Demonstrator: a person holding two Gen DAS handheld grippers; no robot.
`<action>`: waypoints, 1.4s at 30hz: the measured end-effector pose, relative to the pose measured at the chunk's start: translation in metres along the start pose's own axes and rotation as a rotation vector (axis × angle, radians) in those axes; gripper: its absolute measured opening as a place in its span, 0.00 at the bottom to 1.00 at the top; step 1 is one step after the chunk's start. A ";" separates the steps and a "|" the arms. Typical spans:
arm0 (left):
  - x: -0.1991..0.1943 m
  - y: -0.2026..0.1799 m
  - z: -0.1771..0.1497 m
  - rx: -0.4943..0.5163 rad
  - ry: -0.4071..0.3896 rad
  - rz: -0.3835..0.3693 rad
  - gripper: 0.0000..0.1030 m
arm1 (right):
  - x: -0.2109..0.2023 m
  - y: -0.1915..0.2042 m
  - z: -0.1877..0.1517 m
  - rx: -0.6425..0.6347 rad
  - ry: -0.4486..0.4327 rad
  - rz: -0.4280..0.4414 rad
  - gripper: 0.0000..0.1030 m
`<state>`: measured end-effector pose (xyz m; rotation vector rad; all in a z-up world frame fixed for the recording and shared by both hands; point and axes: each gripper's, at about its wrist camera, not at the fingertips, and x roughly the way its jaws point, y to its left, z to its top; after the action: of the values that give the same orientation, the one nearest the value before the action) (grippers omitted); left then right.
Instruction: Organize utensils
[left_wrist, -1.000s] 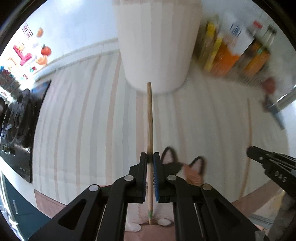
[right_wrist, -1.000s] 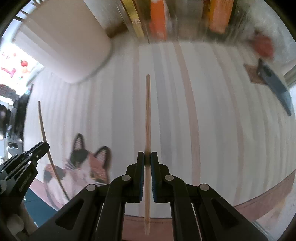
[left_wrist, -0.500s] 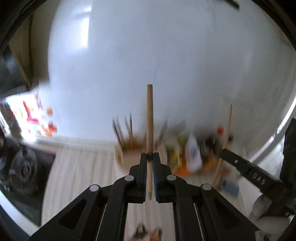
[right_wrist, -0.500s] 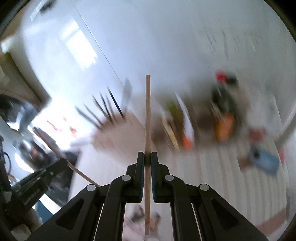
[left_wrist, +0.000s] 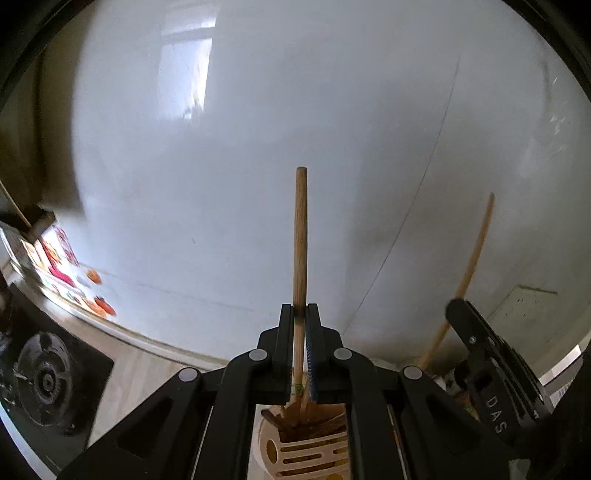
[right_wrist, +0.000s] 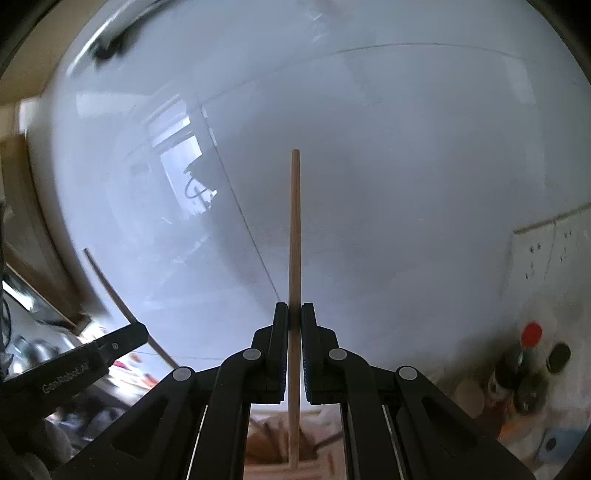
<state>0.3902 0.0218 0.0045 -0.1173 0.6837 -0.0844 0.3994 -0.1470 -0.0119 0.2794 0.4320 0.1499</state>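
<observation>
My left gripper is shut on a wooden chopstick that stands upright against the white wall. Below it, between the fingers, sits a cream slotted utensil holder with brown utensils inside. My right gripper is shut on a second wooden chopstick, also upright, with its lower end over the holder. In the left wrist view the right gripper shows at the right with its chopstick. In the right wrist view the left gripper shows at the left with its chopstick.
A black gas hob lies at the lower left on the striped counter. Bottles stand at the right by the wall, under wall sockets. Colourful stickers line the wall at the left.
Both grippers have risen from low over the striped counter and tilted up toward the wall, each keeping its chopstick. The utensil holder now sits below them instead of ahead.
</observation>
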 end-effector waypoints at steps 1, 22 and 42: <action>0.006 0.002 -0.003 -0.005 0.013 -0.005 0.03 | 0.005 0.002 -0.003 -0.010 0.000 0.004 0.07; 0.023 0.023 -0.030 -0.028 0.203 -0.060 0.09 | 0.039 -0.003 -0.052 -0.088 0.108 0.060 0.09; -0.102 0.015 -0.112 0.005 0.062 0.277 1.00 | -0.095 -0.028 -0.074 -0.181 0.245 -0.212 0.98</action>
<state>0.2410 0.0390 -0.0203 -0.0144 0.7559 0.1769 0.2848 -0.1755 -0.0477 0.0352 0.6831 0.0146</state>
